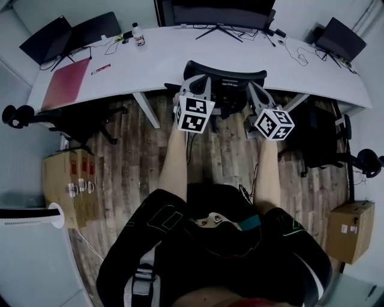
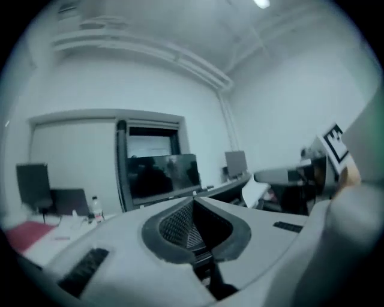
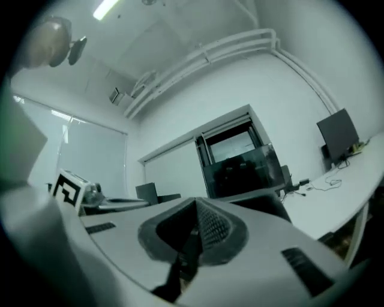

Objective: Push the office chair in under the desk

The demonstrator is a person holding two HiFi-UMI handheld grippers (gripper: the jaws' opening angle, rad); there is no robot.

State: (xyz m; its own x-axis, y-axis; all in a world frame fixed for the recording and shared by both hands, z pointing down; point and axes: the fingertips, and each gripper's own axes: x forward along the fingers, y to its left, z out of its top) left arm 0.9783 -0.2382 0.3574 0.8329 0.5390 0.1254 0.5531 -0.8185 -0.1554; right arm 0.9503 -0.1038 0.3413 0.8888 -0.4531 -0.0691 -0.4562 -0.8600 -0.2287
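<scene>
The black office chair (image 1: 225,83) stands at the white curved desk (image 1: 180,60), its seat tucked beneath the desk's front edge and its backrest toward me. My left gripper (image 1: 198,85) is by the backrest's left end and my right gripper (image 1: 257,90) by its right end; whether they touch it I cannot tell. In the left gripper view the left gripper (image 2: 193,204) has its jaws together with nothing between them. The right gripper (image 3: 195,207) is likewise shut and empty, with the backrest's dark top (image 3: 264,198) just beyond it. Both cameras tilt up toward the monitor and ceiling.
On the desk are a large monitor (image 1: 219,13), laptops (image 1: 48,37) (image 1: 341,37), a water bottle (image 1: 138,35) and a red folder (image 1: 65,83). Other black chairs (image 1: 72,120) (image 1: 324,141) flank mine. Cardboard boxes (image 1: 69,186) (image 1: 351,231) sit on the wooden floor. White desk legs (image 1: 147,109) angle down.
</scene>
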